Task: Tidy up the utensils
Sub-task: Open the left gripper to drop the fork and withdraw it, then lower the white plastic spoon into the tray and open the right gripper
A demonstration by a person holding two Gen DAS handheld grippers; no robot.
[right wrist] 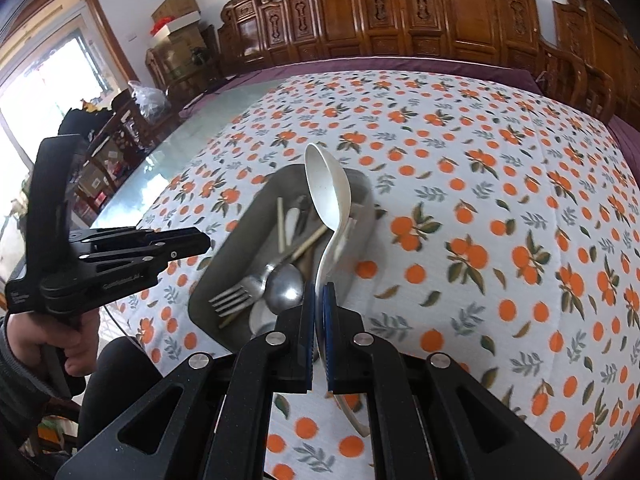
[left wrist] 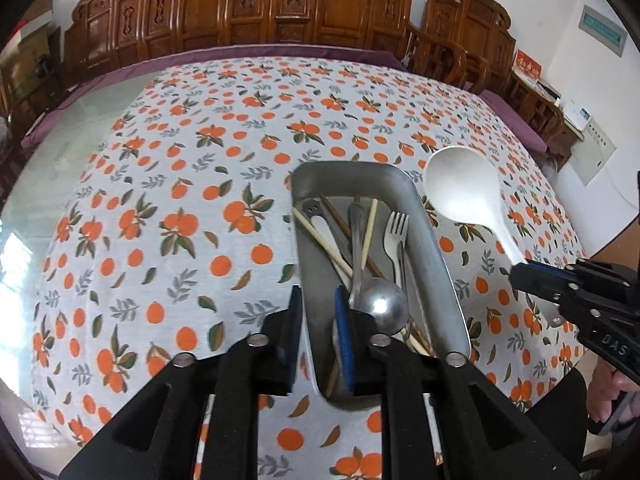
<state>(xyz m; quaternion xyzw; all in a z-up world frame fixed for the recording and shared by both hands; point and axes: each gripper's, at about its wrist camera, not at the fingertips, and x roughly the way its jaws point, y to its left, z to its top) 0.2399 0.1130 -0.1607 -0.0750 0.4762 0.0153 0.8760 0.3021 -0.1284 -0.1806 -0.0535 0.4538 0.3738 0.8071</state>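
Right gripper: pinching the handle of a white ladle, bowl pointing up and away, hanging over the tray's right side.
Left gripper: sitting over the near end of the tray, jaws parted; one finger is outside the left wall, the other inside. It is gripping nothing that I can see.
Left hand: wrapping the gripper handle, held level.
Tray contents: a metal spoon, a fork, chopsticks and a slotted piece are lying jumbled together.
Progress: judging by this, most utensils are already gathered; the ladle looks like the last one waiting to go in. No loose utensils are showing on the tablecloth.
Beyond: carved wooden chairs are lining the table's far edge.
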